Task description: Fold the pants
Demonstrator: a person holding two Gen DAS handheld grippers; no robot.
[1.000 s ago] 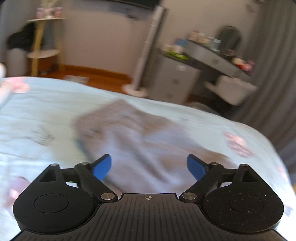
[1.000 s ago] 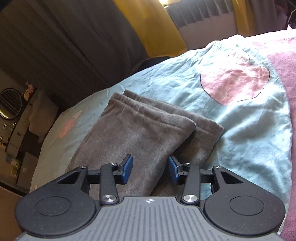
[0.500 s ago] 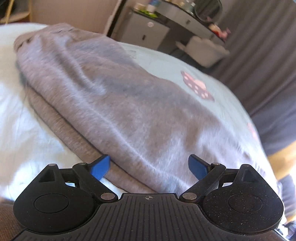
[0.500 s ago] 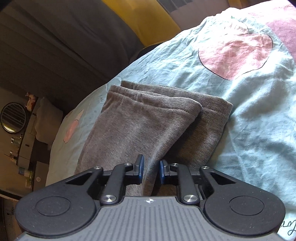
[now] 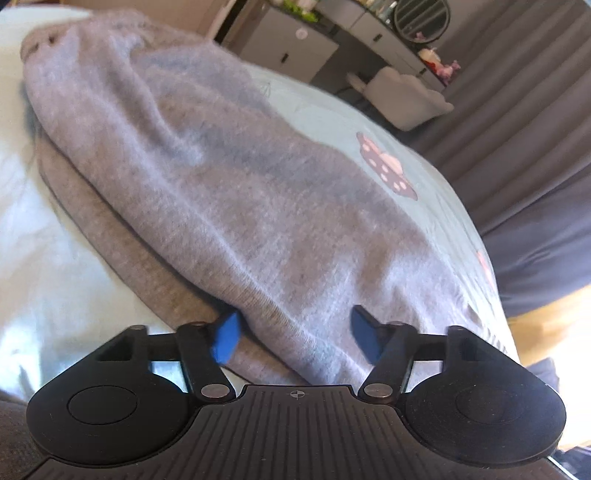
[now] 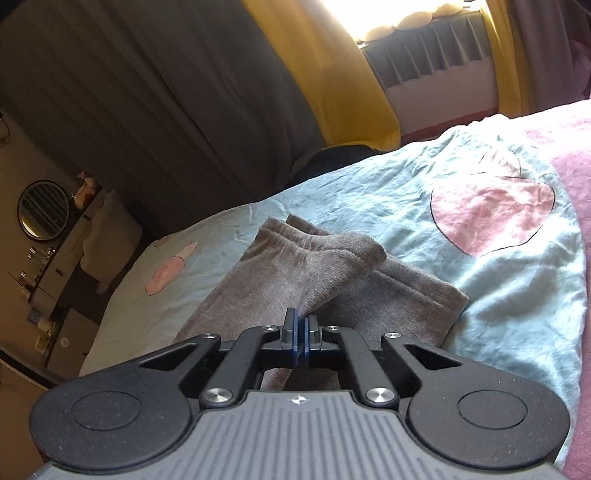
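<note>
Grey knit pants (image 5: 229,192) lie folded in layers on a light blue bed sheet (image 5: 55,280). My left gripper (image 5: 295,334) is open, low at the near edge of the pants, its blue pads either side of the upper layer's edge. In the right wrist view the pants' leg ends (image 6: 325,269) lie stacked on the sheet (image 6: 498,302). My right gripper (image 6: 300,334) is shut on the edge of the upper pant leg, which is drawn up into a ridge between the pads.
A grey dresser with a round mirror (image 5: 421,14) and a padded chair (image 5: 406,96) stand past the bed's far side. Dark curtains (image 6: 166,92) and a yellow curtain (image 6: 332,66) hang by the window. A pink blanket (image 6: 576,192) lies at the right.
My right gripper closed on the upper pant leg and lifted its edge. My left gripper dropped down to the pants' edge and its pads have come somewhat closer together.
</note>
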